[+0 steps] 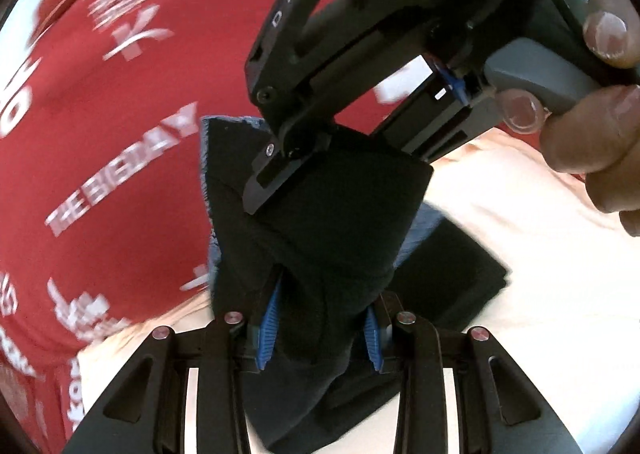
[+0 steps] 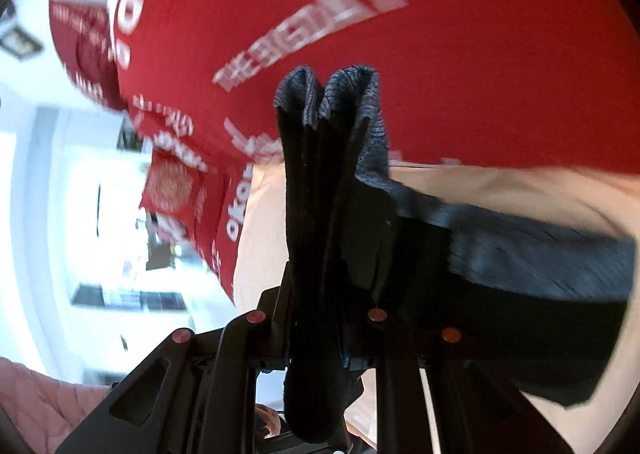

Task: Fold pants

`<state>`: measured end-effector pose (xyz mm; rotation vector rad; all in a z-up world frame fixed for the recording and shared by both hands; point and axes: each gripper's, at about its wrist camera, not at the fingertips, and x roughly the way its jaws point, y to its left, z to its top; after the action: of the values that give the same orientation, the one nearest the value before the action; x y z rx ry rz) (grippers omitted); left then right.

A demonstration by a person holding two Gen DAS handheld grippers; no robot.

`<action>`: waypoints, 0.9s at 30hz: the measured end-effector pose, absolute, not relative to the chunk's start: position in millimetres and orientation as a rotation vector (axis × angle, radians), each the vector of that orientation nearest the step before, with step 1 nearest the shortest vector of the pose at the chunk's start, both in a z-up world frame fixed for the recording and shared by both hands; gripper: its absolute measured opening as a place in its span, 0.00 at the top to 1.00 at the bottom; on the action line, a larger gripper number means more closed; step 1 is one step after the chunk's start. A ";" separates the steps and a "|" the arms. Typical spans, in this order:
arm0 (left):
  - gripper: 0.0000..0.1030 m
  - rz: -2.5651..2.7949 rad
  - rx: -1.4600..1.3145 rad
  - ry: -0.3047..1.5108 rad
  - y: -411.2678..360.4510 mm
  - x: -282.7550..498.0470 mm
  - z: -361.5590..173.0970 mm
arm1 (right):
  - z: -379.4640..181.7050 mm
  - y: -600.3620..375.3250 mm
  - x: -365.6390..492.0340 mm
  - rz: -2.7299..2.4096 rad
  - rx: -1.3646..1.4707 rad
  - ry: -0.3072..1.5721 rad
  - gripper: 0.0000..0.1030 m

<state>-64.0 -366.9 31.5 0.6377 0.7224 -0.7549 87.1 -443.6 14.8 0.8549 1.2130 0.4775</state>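
Note:
The pants (image 1: 320, 221) are black with a grey knit waistband, bunched and lifted above a cream surface (image 1: 520, 234). My left gripper (image 1: 320, 318) is shut on a thick fold of them between its blue pads. In the left wrist view my right gripper (image 1: 280, 173) comes in from the upper right, held by a hand, and clamps the pants' upper edge. In the right wrist view my right gripper (image 2: 316, 318) is shut on a bundle of several layers of the pants (image 2: 320, 173), grey waistband uppermost; the rest trails to the right.
A person in a red shirt with white lettering (image 1: 120, 113) stands close behind the pants and shows in the right wrist view (image 2: 440, 53) too. A bright room (image 2: 80, 193) lies at the left. Pink cloth (image 2: 40, 406) sits at the lower left.

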 end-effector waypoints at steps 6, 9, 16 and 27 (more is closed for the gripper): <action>0.65 -0.838 0.756 0.745 -435.1 -99.6 -18.1 | -21.2 -545.7 19.9 0.354 0.974 1.159 0.82; 0.65 -0.840 0.802 0.799 -456.3 -105.0 -48.9 | -58.1 -571.2 1.1 0.297 1.015 1.164 0.82; 0.43 -0.805 0.840 0.856 -443.9 -108.0 -69.9 | -135.3 -597.6 -16.1 0.230 1.058 1.209 0.82; 0.40 -0.764 0.646 0.984 -361.6 -68.9 -16.9 | -117.7 -565.4 -25.8 0.136 0.912 1.245 0.75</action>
<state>-68.9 -361.6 -16.9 0.6462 0.9838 -0.7637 -25.8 -565.4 -117.7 0.9121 1.2449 0.1358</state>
